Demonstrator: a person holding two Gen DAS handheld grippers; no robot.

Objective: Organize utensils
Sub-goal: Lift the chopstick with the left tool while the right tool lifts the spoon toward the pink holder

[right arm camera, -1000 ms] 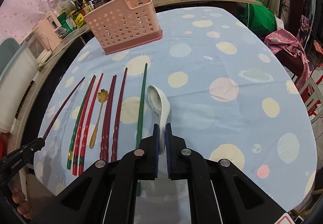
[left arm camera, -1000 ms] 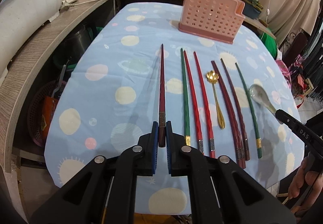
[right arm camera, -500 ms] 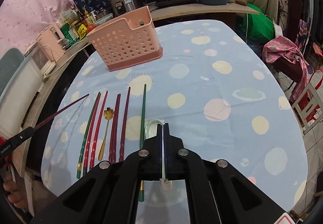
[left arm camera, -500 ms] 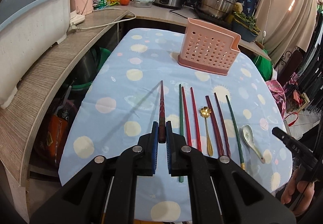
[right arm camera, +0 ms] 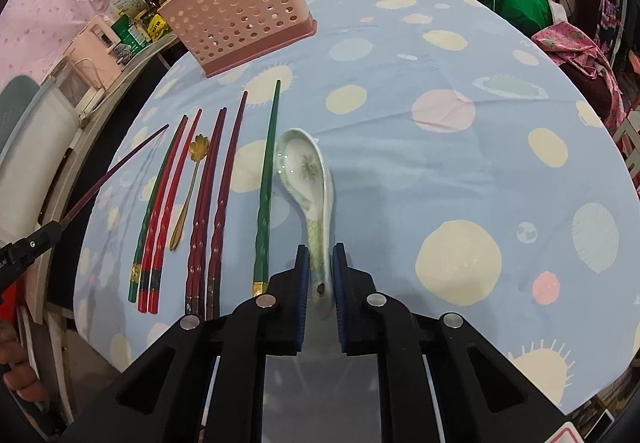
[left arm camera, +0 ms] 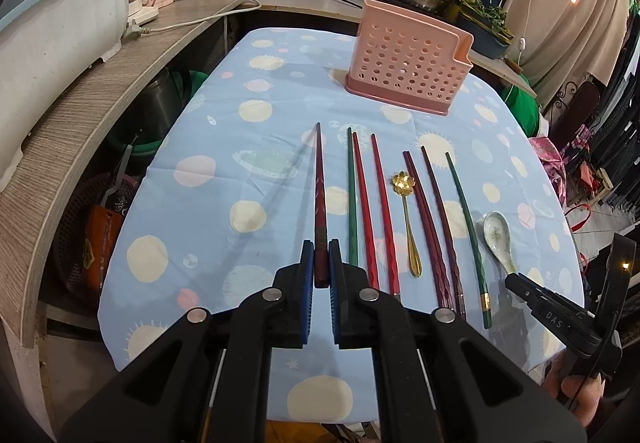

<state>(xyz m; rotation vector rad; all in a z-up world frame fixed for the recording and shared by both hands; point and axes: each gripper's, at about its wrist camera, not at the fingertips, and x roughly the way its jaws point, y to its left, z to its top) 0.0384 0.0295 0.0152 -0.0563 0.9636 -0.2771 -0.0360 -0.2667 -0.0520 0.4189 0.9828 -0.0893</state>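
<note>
At lower centre of my left view, the left gripper (left arm camera: 321,263) clamps a dark chopstick (left arm camera: 319,199), lifted above the cloth (left arm camera: 208,203). My right gripper (right arm camera: 320,267) straddles the spoon (right arm camera: 308,179) handle, fingers slightly apart. Bare cloth spreads right of it; the basket (right arm camera: 236,27) stands upper left.

Left tongs (left arm camera: 319,275) clamp a dark red chopstick (left arm camera: 319,203) above the tabletop (left arm camera: 208,203). Alongside: six chopsticks, gold spoon (left arm camera: 408,219), ceramic spoon (left arm camera: 497,239). Behind: pink holder (left arm camera: 408,71).
</note>
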